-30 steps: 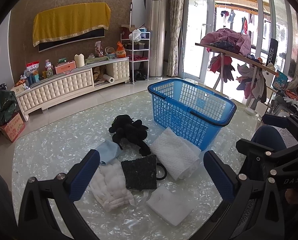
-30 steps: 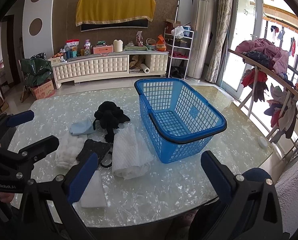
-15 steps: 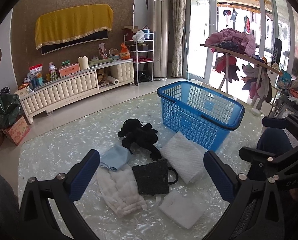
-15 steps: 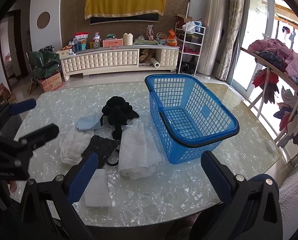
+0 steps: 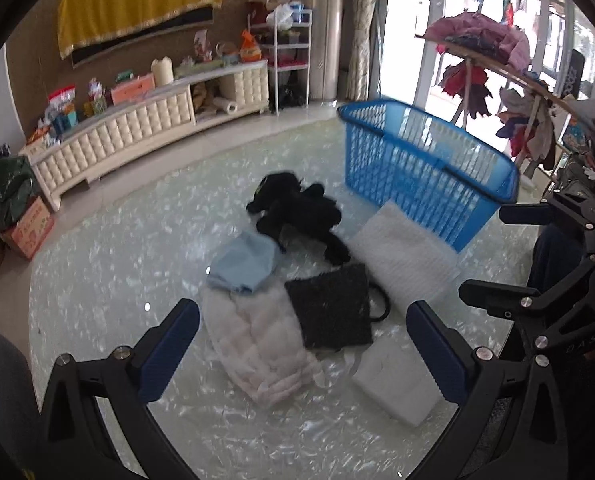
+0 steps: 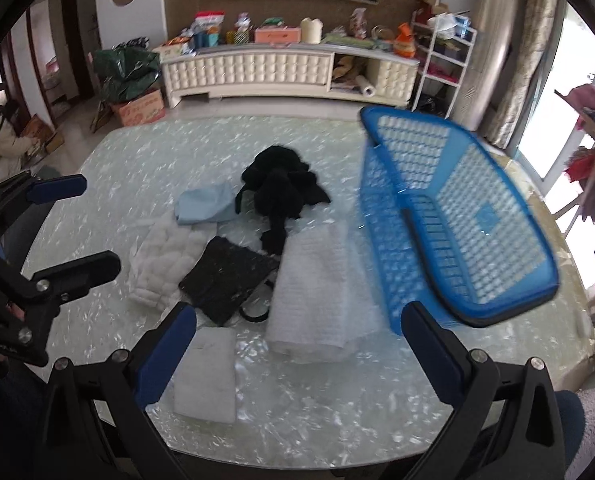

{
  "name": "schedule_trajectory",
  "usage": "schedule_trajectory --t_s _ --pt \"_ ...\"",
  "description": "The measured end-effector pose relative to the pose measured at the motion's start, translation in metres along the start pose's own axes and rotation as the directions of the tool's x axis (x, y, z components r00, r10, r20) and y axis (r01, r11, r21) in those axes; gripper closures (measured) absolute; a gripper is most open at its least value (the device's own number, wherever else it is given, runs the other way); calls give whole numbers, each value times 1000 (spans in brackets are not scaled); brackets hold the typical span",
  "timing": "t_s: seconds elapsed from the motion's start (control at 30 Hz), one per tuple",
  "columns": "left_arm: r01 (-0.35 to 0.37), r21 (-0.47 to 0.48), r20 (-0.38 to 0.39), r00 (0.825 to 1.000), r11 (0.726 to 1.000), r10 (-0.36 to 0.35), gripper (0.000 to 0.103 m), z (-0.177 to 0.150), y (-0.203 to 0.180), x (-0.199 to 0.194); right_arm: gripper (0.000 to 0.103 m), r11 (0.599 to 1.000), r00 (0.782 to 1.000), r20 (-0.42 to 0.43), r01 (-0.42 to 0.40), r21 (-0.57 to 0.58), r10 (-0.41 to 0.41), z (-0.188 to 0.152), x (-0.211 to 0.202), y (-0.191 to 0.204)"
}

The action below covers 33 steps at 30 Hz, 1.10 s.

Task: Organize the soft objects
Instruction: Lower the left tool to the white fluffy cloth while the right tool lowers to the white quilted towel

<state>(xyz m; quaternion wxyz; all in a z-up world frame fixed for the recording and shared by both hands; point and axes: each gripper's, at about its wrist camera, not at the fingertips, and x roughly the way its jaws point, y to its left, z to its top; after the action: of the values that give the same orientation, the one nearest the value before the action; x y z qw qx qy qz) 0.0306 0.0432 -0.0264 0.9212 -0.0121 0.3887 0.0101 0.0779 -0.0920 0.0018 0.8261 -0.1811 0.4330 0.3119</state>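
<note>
A blue plastic basket (image 5: 429, 164) (image 6: 457, 216) stands empty on the pearly table (image 5: 117, 264) (image 6: 337, 408). Left of it lie several soft things: a black plush toy (image 5: 297, 208) (image 6: 281, 196), a light blue cloth (image 5: 243, 264) (image 6: 205, 208), a white quilted piece (image 5: 265, 344) (image 6: 163, 264), a black knitted pouch (image 5: 331, 306) (image 6: 227, 276), a folded white towel (image 5: 403, 256) (image 6: 317, 292) and a small white pad (image 5: 397, 384) (image 6: 207, 376). My left gripper (image 5: 301, 350) hovers open over the quilted piece and pouch. My right gripper (image 6: 297, 356) hovers open above the towel's near end. Both hold nothing.
A white TV cabinet (image 6: 257, 76) with clutter lines the far wall. A metal shelf (image 6: 441, 60) and a clothes rack (image 5: 493, 56) stand to the right. A cardboard box (image 6: 141, 108) and dark bag sit on the floor. A person sits at the far left (image 6: 1, 144).
Both grippers have moved forward and lower toward the pile, so the soft things look larger and closer. Nothing on the table has shifted. Both stay open.
</note>
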Motion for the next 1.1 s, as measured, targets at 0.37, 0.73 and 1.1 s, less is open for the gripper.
schedule_trajectory --t_s 0.37,0.73,1.1 --pt "-22 -50 -209 978 998 11 0 -23 24 50 10 998 993 -109 -54 -26 51 6 43 6" --pt "-75 -157 -339 941 985 18 0 -39 50 91 10 1000 976 -219 5 -18 -9 4 84 -2" --pt "-93 -219 -414 910 971 -6 0 -45 69 126 12 999 963 -266 44 14 -39 3 108 -19"
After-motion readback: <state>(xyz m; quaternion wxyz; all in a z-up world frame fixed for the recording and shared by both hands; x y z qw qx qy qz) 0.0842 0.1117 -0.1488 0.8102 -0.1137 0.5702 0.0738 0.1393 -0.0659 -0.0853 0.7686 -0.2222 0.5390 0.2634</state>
